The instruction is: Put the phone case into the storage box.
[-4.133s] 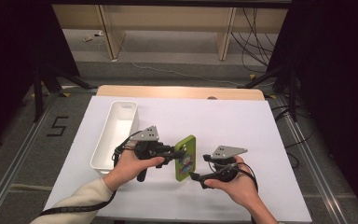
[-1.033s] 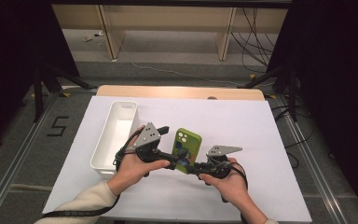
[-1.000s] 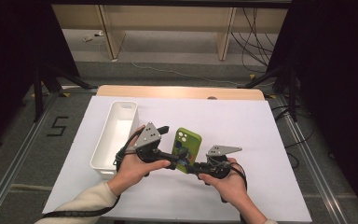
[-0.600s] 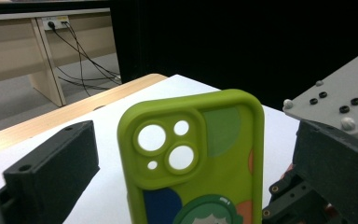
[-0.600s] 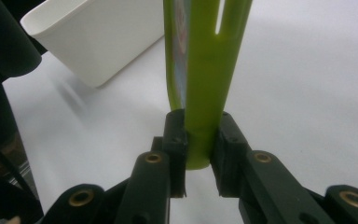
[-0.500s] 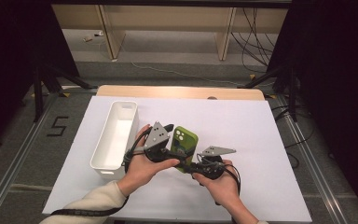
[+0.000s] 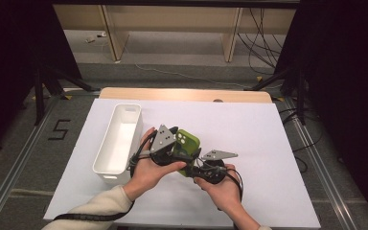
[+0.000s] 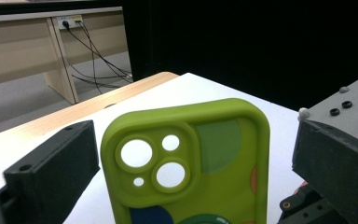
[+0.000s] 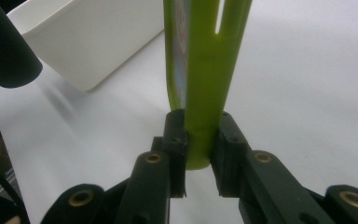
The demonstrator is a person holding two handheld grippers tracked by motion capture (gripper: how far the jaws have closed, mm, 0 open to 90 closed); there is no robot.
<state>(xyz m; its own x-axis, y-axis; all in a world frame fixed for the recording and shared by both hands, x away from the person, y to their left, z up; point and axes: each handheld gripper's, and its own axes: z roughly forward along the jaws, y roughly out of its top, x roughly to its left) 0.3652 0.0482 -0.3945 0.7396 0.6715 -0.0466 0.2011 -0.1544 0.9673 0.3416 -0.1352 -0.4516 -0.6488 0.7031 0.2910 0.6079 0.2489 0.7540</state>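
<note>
Between right hand-held gripper [image 9: 198,140] pads, green phone case [image 9: 205,70] edge

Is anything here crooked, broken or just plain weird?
Nothing looks damaged or spilled. The only oddity: the green silicone phone case is empty, held off the table with its edge pinched by the right gripper.

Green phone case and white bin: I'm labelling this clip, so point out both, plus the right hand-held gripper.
green phone case [image 8: 223,154], left gripper view, on its back beside the camera cutout.
white bin [image 7: 117,143], high view, on its inner floor.
right hand-held gripper [image 9: 199,140], right gripper view, between its fingertips clamping the case edge.
</note>
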